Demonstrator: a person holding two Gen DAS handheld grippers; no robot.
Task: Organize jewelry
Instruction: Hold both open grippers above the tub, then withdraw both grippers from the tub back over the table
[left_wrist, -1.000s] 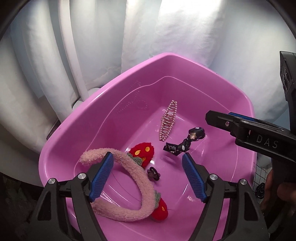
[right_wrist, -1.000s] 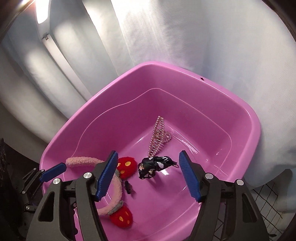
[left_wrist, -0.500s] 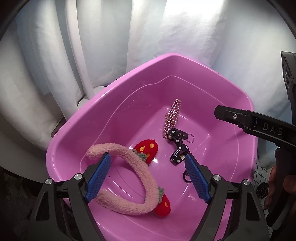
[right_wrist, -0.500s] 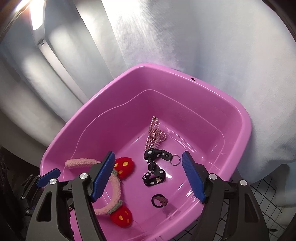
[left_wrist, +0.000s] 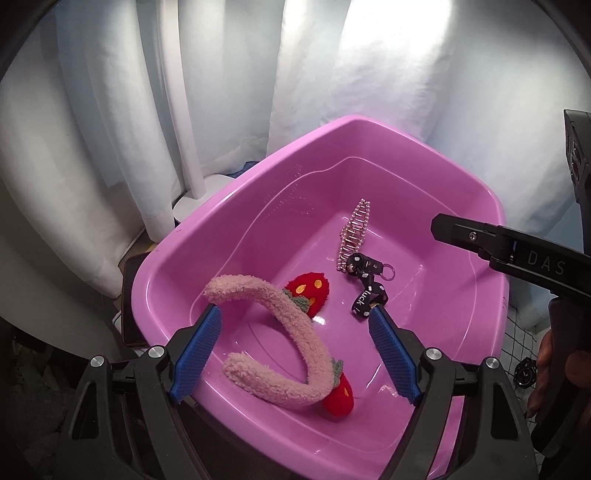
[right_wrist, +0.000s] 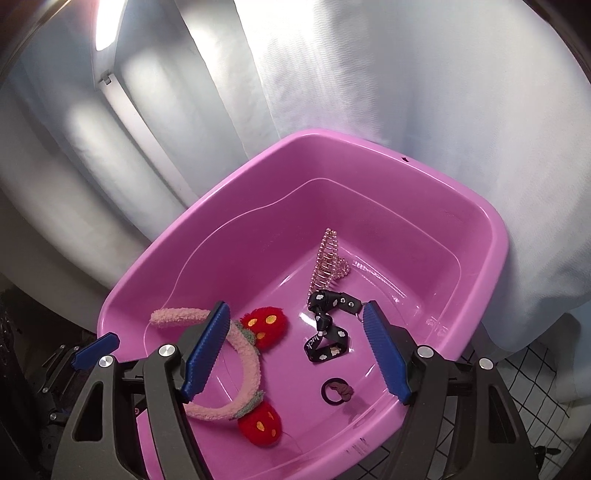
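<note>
In the pink basin, the black lanyard strap lies with its long axis running from the ring end by the beaded clip toward the near rim. A second ago it hung bunched above the floor. Right gripper has just been opening, empty; left gripper gapes, empty. A small dark hair tie, probably, lies nearer.

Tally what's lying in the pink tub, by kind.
Headband: 1
Beaded hair clip: 1
Black strap: 1
Hair tie: 1
Total: 4, all inside the pink tub
</note>
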